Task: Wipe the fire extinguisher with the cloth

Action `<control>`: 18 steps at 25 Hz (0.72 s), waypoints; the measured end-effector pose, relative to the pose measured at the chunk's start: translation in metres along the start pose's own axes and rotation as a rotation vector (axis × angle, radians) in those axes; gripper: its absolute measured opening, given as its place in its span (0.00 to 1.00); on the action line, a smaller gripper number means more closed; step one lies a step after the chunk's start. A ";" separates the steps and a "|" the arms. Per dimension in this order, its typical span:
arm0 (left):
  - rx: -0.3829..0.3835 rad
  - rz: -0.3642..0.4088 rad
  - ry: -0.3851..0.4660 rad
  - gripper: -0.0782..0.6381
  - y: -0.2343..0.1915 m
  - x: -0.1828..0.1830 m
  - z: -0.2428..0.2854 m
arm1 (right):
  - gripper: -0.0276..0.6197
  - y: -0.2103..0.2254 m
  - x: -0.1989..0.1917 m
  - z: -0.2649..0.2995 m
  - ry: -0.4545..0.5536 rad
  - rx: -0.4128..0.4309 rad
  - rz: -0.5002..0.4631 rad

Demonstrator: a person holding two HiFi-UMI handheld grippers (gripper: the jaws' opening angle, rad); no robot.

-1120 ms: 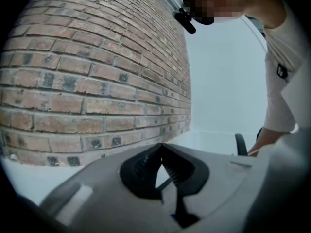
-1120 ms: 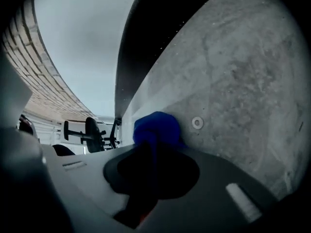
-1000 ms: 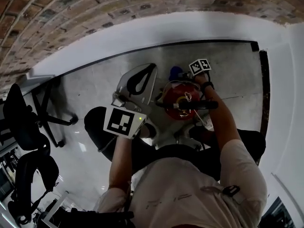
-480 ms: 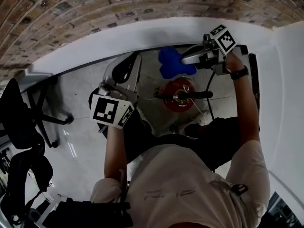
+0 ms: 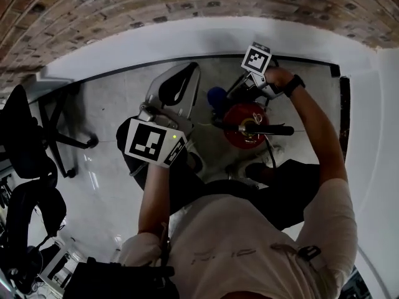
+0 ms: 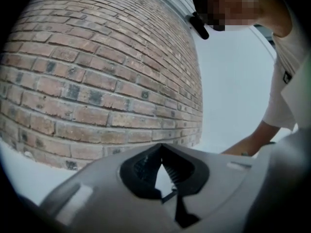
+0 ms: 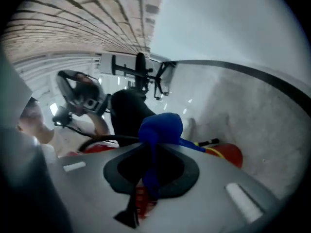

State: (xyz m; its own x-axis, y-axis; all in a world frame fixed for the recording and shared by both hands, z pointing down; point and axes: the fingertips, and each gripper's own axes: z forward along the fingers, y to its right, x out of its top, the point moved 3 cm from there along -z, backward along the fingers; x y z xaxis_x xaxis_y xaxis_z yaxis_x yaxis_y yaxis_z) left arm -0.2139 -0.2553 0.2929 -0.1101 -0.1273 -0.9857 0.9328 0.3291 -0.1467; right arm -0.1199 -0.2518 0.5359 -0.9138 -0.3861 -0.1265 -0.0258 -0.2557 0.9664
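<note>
Cloth, pinched in right gripper, back down from its lift beside extinguisher; another wiping pass likely. Left gripper pressed together, empty.

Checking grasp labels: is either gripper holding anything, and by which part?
Right gripper pinches the crumpled blue cloth by one end; the bunched rest sticks out past the jaws. Left gripper holds nothing.

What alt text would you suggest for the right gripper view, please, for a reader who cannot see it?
The right gripper has its jaws closed on a bunched blue cloth, with a red fire extinguisher just beyond it on a grey floor. Further back are the person's left gripper, a brick wall and a white wall.
</note>
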 end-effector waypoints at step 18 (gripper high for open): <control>0.072 -0.043 -0.063 0.11 -0.019 -0.043 0.014 | 0.12 0.240 -0.014 0.039 -0.219 -0.575 -0.264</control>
State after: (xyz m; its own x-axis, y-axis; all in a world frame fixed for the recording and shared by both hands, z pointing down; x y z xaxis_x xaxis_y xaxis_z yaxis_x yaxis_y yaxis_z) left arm -0.2217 -0.2690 0.3389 -0.1304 -0.1994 -0.9712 0.9502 0.2544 -0.1798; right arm -0.1291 -0.2733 0.7780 -0.9692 -0.0728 -0.2352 -0.0946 -0.7720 0.6285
